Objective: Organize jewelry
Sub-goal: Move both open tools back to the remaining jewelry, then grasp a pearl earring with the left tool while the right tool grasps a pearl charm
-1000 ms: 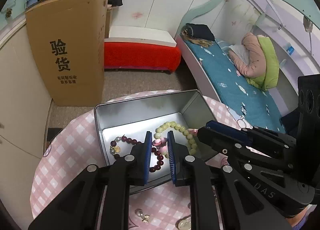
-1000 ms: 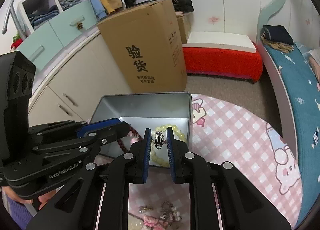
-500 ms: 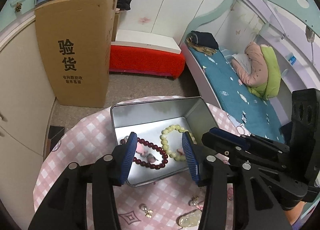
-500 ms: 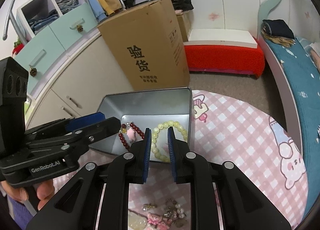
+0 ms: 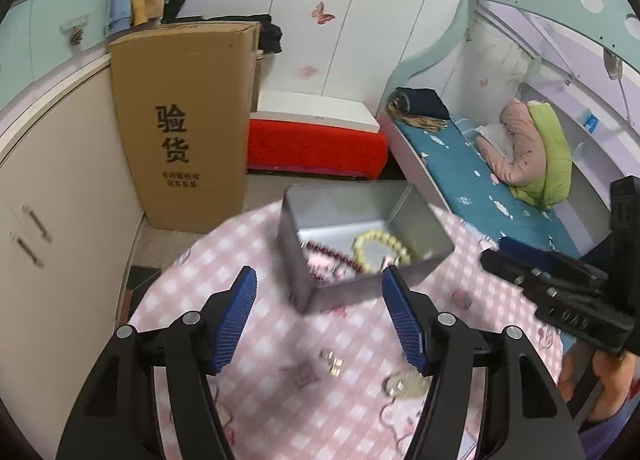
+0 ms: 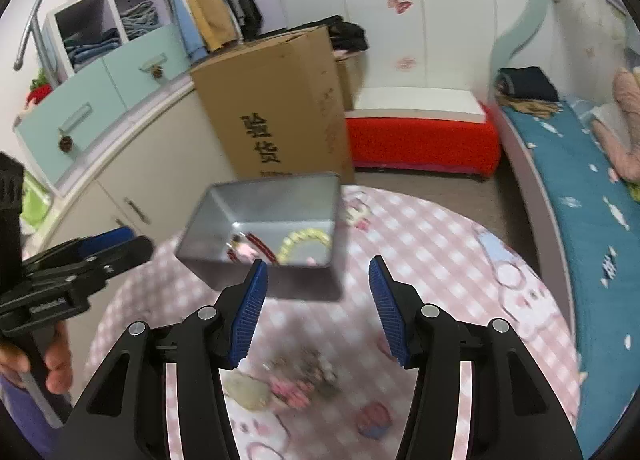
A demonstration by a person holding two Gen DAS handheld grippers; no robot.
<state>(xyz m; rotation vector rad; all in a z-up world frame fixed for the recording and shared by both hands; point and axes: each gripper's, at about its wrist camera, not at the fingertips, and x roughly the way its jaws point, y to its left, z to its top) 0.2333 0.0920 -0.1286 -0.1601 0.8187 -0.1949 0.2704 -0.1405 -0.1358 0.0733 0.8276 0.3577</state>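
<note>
Left wrist: tin (image 5: pixel 344 296) holds yellow bracelet (image 5: pixel 382 246), dark red bracelet (image 5: pixel 332 252); left claw (image 5: pixel 320 320), right claw (image 6: pixel 318 314) wide open, empty.

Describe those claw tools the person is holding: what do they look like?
Each is a black plastic frame with silver screws. The left gripper and right gripper each end in two fingers faced with ribbed blue pads. White lettering marks the side of each body. Bare hands hold both handles.
</note>
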